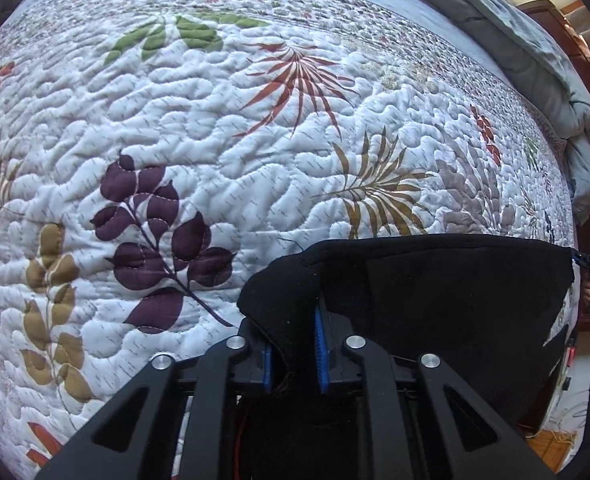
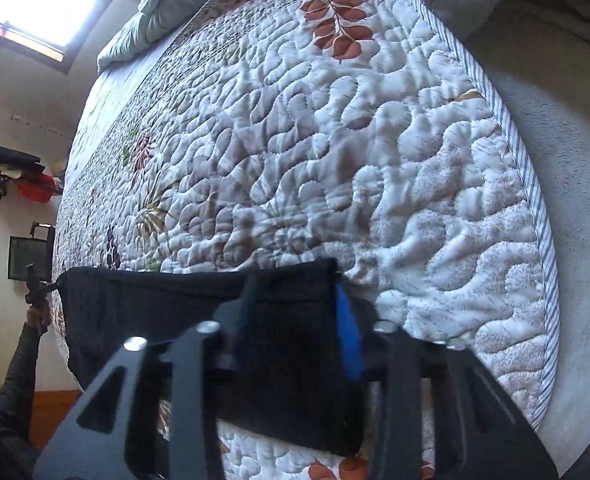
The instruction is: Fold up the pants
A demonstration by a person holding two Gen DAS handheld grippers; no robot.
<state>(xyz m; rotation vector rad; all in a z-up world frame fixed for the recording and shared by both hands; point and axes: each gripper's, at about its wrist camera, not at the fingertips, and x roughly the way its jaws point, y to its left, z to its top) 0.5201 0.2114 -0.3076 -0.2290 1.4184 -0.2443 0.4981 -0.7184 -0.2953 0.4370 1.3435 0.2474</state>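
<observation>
Right now both grippers, left (image 1: 295,354) and right (image 2: 295,322), have their jaws clamped on the black pants (image 1: 435,300), held stretched above the bed (image 1: 215,120), and a thin pinch could slip, dropping one corner.

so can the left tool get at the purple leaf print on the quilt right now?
Probably not freely: the left tool is clamped on the black pants, stretched to the right tool. The purple leaf print lies uncovered.
</observation>
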